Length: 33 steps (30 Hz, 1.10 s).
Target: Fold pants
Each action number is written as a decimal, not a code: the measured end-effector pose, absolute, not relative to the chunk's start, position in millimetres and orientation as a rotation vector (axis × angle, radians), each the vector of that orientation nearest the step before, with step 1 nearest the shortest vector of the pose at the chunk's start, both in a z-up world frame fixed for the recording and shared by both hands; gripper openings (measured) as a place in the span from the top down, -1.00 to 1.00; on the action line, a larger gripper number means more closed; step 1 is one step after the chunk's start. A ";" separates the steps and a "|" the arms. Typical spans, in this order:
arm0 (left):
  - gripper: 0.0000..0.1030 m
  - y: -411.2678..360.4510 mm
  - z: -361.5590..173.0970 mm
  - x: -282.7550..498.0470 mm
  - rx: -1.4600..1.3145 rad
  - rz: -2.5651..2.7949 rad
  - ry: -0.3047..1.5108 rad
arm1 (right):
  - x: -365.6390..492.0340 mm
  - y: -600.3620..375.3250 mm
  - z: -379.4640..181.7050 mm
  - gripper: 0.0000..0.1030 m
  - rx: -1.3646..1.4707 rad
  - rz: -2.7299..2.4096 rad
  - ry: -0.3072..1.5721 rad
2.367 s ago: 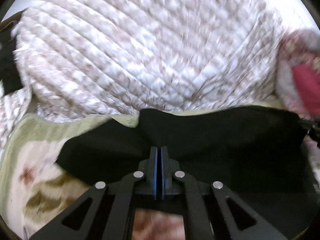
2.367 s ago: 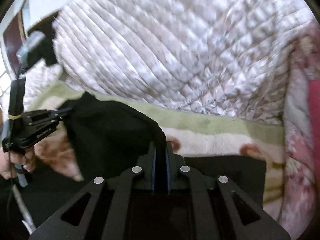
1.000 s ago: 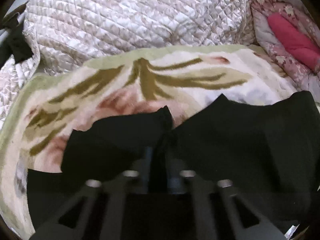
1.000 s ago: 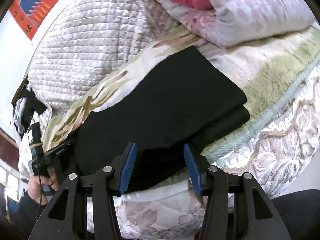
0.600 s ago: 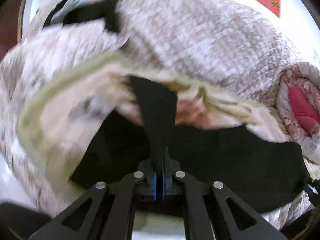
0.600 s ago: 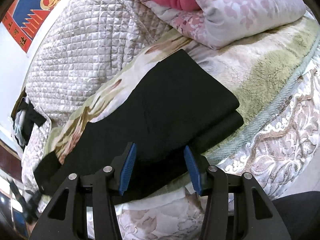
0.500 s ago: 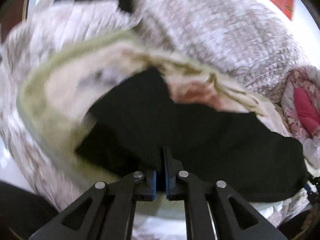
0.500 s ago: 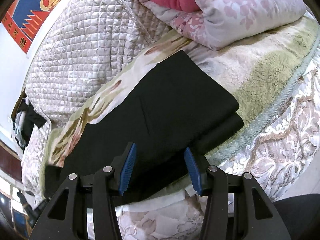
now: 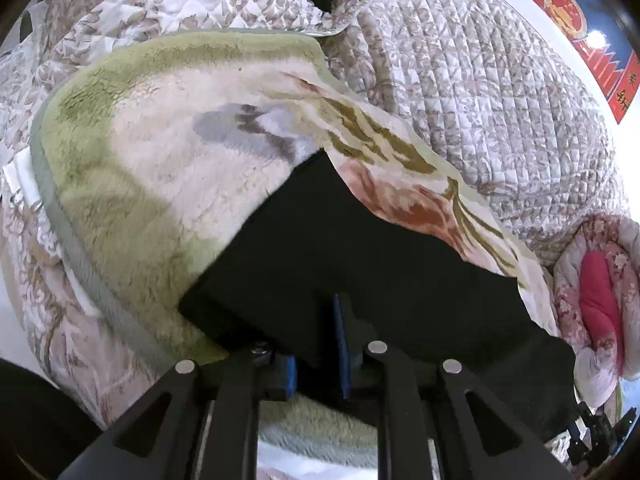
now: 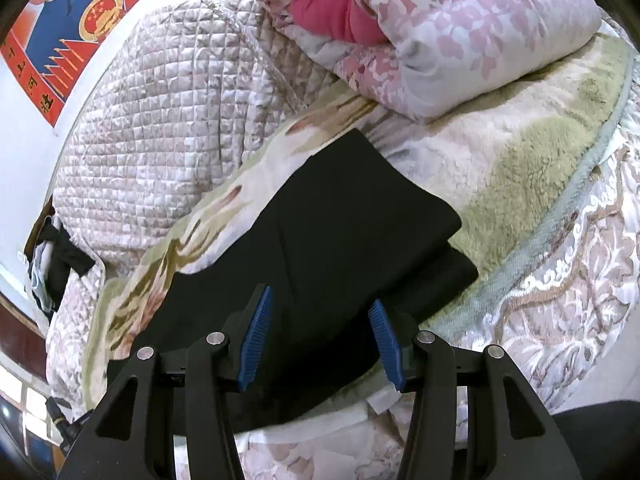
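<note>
The black pants [image 10: 344,240] are lying in a long flat strip on the plush cream-and-green blanket [image 10: 520,152], near its front edge; the right wrist view is showing their doubled, squared end, which the left wrist view is missing. The left gripper [image 9: 318,350] is opening its blue pads, a fold of the smooth dark cloth sitting in the narrow gap and no longer pinched. The right gripper [image 10: 320,336] is hovering wide over the pants, gripping nothing. Behind, a quilted bedspread [image 9: 480,92] is bulging in stitched squares, beside a puffy pink floral duvet [image 10: 460,40].
</note>
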<state>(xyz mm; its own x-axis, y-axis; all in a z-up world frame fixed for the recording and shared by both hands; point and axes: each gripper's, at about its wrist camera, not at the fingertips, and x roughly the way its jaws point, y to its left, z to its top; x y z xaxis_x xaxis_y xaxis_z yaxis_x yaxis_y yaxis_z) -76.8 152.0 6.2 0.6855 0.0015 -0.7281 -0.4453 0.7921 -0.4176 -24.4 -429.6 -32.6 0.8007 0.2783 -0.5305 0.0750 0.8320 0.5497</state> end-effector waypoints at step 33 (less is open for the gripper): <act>0.50 144.7 60.1 -97.3 -0.378 0.441 0.718 | -47.1 -423.2 11.6 0.42 0.344 -0.051 0.552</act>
